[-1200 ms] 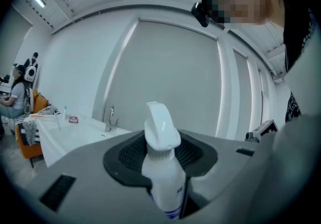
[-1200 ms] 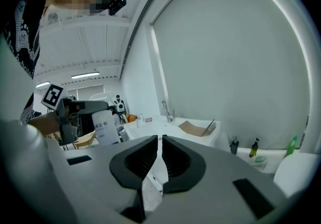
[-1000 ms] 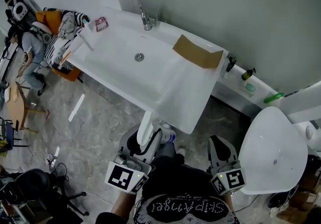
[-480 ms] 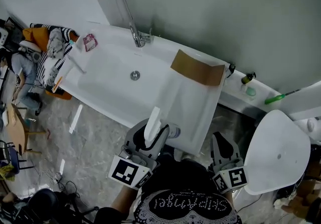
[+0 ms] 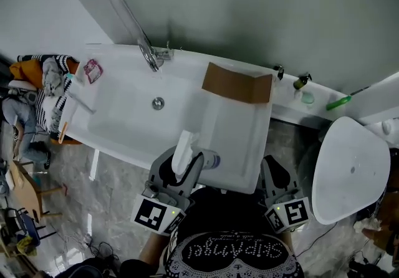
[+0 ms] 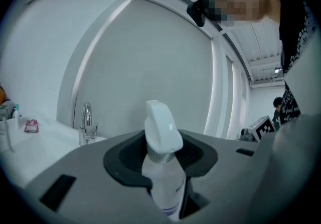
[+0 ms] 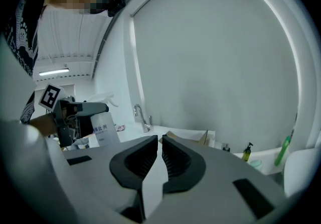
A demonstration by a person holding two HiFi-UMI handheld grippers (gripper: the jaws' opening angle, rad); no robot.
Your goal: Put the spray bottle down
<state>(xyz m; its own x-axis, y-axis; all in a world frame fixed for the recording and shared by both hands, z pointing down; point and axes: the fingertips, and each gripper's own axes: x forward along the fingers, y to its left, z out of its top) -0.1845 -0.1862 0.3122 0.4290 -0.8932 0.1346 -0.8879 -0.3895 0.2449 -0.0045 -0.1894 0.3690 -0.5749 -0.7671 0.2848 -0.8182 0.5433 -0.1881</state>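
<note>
Grey wall and grey marbled floor framed a white tub (image 5: 124, 127), and over its near rim the spray bottle (image 5: 186, 149) was seen from above, carried clear of any surface and held roughly upright. Its trigger head was white and rounded, a dull silvery collar sat under it, and the pale body bore blue print, with a bluish band low down. The bottle was gripped about the neck and shoulder by the dark ribbed pads of the left gripper (image 5: 185, 167), whose jaws were pressed on it from both sides. The right gripper (image 5: 275, 171) was held beside it, apart from the bottle, with its jaws drawn together to a narrow slit and nothing between them. Farther out, a round drain (image 5: 158, 103) was set in the tub floor and a chrome tap (image 5: 149, 57) stood at the far rim. A brown cardboard piece (image 5: 237, 83) was propped across the tub's right part. On the ledge beyond it a small dark pump bottle (image 5: 302, 81) and a green object (image 5: 338, 103) were placed, and a white oval lid (image 5: 349, 171) was seen at the right
</note>
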